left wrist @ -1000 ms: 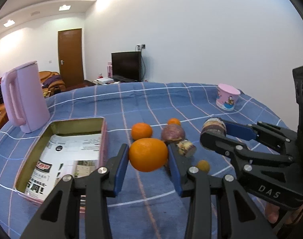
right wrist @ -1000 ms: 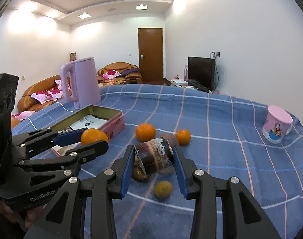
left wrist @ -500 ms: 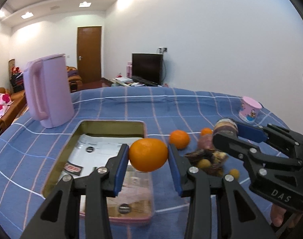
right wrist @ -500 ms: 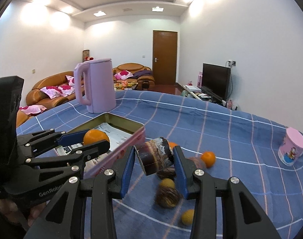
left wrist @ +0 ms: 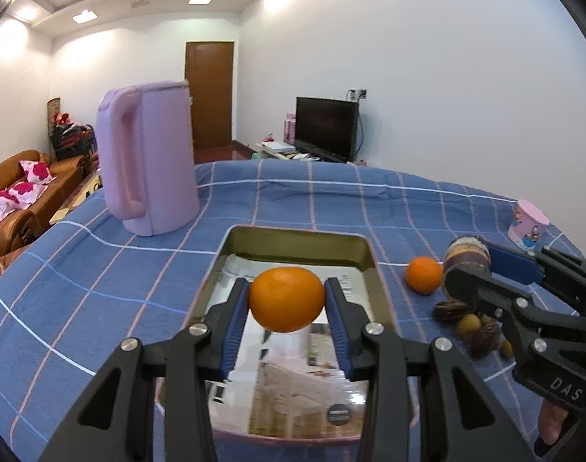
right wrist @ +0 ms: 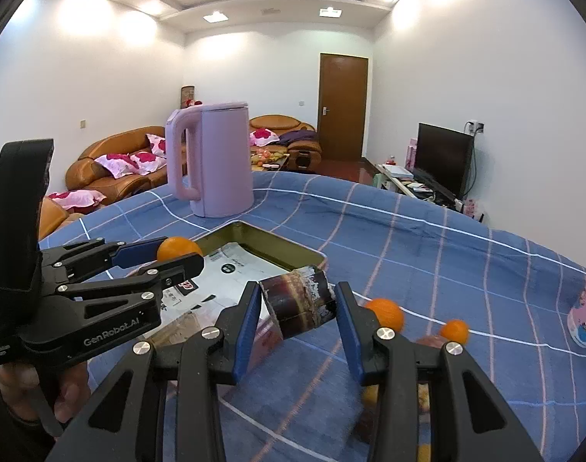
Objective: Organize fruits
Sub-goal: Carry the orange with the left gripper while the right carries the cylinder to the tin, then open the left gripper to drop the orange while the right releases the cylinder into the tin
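Observation:
My left gripper [left wrist: 287, 300] is shut on an orange [left wrist: 286, 298] and holds it above the open metal tin [left wrist: 298, 238], which is lined with printed paper. The orange also shows in the right wrist view [right wrist: 173, 248]. My right gripper [right wrist: 298, 306] is shut on a short dark sugarcane piece [right wrist: 298, 304], held above the tin's right edge [right wrist: 308, 256]; the piece also shows in the left wrist view [left wrist: 466, 256]. More oranges [left wrist: 423, 274] [right wrist: 385, 313] [right wrist: 454, 330] and small dark and yellow fruits [left wrist: 469, 323] lie on the blue cloth right of the tin.
A tall pink kettle [left wrist: 148, 161] stands behind the tin on the left. A pink cartoon cup [left wrist: 528, 224] stands at the far right near the table edge. The table has a blue checked cloth [left wrist: 100, 269]. Sofas and a TV are beyond it.
Both grippers have moved left with their loads, from over the loose fruits to the tin. The left one now holds its orange over the tin's inside. Both stay shut.

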Demonstrator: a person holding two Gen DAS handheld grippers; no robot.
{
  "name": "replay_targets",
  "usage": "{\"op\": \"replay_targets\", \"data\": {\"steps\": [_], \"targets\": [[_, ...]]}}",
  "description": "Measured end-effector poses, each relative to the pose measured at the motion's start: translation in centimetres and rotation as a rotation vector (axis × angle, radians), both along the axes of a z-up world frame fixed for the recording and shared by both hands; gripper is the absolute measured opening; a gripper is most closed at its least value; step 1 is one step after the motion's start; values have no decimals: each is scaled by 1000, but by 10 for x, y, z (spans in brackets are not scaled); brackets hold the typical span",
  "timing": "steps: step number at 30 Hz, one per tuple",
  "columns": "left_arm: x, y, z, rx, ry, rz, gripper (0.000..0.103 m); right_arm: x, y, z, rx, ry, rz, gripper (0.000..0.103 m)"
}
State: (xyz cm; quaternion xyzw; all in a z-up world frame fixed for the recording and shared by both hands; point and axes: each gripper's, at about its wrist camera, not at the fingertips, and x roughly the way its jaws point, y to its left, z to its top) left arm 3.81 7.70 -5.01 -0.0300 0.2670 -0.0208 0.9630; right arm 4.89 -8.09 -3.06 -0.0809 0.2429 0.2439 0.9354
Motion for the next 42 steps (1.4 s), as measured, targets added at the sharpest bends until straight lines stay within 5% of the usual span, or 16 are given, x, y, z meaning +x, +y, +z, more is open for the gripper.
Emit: {"op": "replay_targets", "data": {"steps": [15, 42], "targets": [[19, 21, -8, 5, 20, 28, 41, 22, 49, -23, -27, 43, 54, 41], [34, 29, -22, -28, 91, 26, 42, 34, 63, -41, -70, 100, 75, 42]]}}
